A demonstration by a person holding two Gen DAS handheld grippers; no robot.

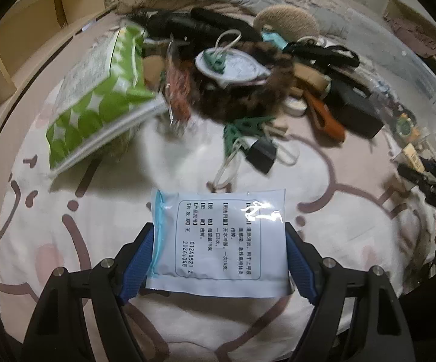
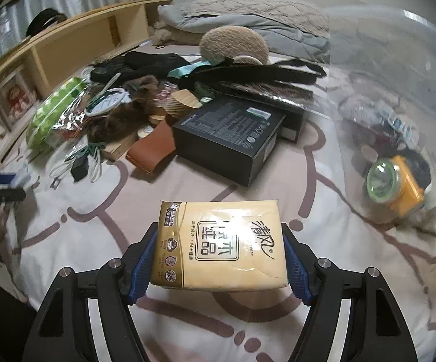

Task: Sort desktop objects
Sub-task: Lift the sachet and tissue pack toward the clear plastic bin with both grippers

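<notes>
Two handheld grippers hang over a bed covered by a pale sheet point(image 1: 67, 217) with brown cartoon outlines, each one carrying a flat packet.

The left gripper point(image 1: 219, 256) pinches a white sachet point(image 1: 221, 241) with a light-blue sealed edge and printed text. Its blue pads press the two side edges, so the sachet lies flat between them, face up, clear of the sheet — a hold that seems meant to keep the thin packet from folding while it is carried off.

The right gripper point(image 2: 219, 256) pinches a tan tissue pack point(image 2: 218, 244) the same way, by its short sides, printed face up and lifted above the sheet.

Beyond both, toward the far side, lies the unsorted heap: a green-and-white wipes pack point(image 1: 97, 90) at far left, a brown furry thing point(image 1: 242, 90), a round white disc point(image 1: 230, 66), green clips point(image 1: 242, 129) with white cords, a brown leather strap point(image 2: 151, 154), a black box point(image 2: 227, 138) and black straps point(image 2: 257, 72).

To the right stands a clear plastic bin point(image 2: 399, 60), its wall blurring what is inside — a yellow lamp with a green-rimmed lens point(image 2: 393, 184), something red and dark, and a white item. It looks to be where sorted pieces go.

A wooden shelf point(image 2: 67, 48) runs along the far left, its lower cubbies holding clear boxes with contents too blurred to name.
</notes>
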